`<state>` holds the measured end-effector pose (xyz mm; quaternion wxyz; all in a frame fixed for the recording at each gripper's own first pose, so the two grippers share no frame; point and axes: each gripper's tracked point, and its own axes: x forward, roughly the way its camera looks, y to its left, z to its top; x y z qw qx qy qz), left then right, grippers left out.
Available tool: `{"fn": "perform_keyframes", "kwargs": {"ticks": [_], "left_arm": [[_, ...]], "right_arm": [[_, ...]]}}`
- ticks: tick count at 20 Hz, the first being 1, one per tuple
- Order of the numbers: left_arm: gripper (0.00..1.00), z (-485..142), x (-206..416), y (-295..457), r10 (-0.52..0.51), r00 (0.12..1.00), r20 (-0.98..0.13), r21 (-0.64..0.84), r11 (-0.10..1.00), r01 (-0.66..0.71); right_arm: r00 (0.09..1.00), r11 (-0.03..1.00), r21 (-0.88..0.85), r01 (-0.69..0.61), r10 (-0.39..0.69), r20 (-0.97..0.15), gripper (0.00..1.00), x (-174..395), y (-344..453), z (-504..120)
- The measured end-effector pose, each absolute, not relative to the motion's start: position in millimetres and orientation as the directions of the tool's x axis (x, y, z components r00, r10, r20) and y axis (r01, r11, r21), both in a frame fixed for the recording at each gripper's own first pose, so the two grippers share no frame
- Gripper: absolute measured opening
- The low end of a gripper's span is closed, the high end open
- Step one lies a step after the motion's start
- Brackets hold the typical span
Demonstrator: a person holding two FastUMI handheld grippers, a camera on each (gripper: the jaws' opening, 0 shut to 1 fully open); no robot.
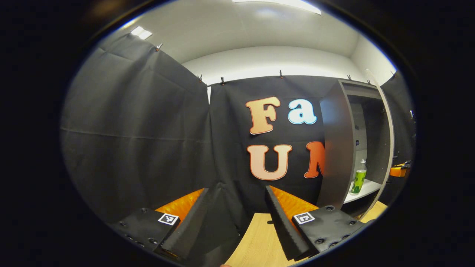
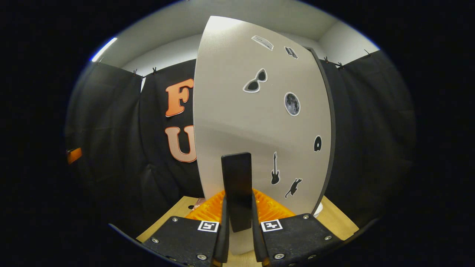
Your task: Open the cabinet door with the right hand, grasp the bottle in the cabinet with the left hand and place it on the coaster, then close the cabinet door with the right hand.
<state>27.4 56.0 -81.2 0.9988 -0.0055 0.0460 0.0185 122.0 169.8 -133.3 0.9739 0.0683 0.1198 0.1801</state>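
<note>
The right gripper [image 2: 238, 222] is clamped on the dark upright handle [image 2: 236, 185] of the cabinet door [image 2: 256, 122], with both fingers pressed against the handle's sides. The door is swung partly open. In the left gripper view its edge [image 1: 386, 148] stands at the right of the cabinet [image 1: 336, 148], and the interior is exposed.

The step in hand is judged to be door opening, near completion. To do it well:
- Keep the grip square on the handle and pull along the door's hinge arc, not straight back, so the fingers do not slip off.
- Open the door far enough that the left gripper has a free path to the shelf.
- Hold the door steady while the left side reaches in.

The left gripper [image 1: 237, 218] has its fingers spread apart and holds nothing. It hovers above the wooden table [image 1: 256, 241], well apart from the cabinet. The green bottle [image 1: 358, 180] stands upright on the white shelf [image 1: 365, 189] inside the cabinet, near the front edge. The coaster cannot be identified with certainty in either view.

Count:
- Cabinets: one.
- Doors: one.
- Handles: one.
- Bottles: one.
- Stickers on the door front: seven, including sunglasses [image 2: 255, 81], a moon [image 2: 292, 104] and a guitar [image 2: 274, 168].
</note>
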Motion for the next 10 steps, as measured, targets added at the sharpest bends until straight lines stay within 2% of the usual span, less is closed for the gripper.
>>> {"fn": "perform_keyframes", "kwargs": {"ticks": [4,6,7,8,10], "left_arm": [[0.96,-78.3,30.7,49.3,0.025,0.997,-0.077,-0.018,0.999,-0.026],[0.96,-78.4,32.4,46.7,0.021,0.997,-0.072,-0.026,0.999,-0.023],[0.96,-78.6,32.4,45.6,0.02,0.997,-0.071,-0.03,0.999,-0.022],[0.94,-79.4,33.4,43.3,0.017,0.997,-0.071,-0.034,0.999,-0.019],[0.96,-81.1,34.3,36.9,0.008,0.997,-0.074,-0.04,0.999,-0.011]], "right_arm": [[0.908,0.927,0.196,-0.321,0.36,-0.214,0.27,112.4,156.4,-130.9],[0.916,0.937,0.172,-0.303,0.336,-0.218,0.26,112.6,146.7,-134.0],[0.92,0.942,0.161,-0.294,0.324,-0.219,0.23,111.0,140.4,-134.1],[0.925,0.947,0.153,-0.281,0.31,-0.219,0.23,109.1,133.4,-134.1],[0.935,0.958,0.147,-0.246,0.274,-0.226,0.22,105.6,120.5,-133.4]]}}
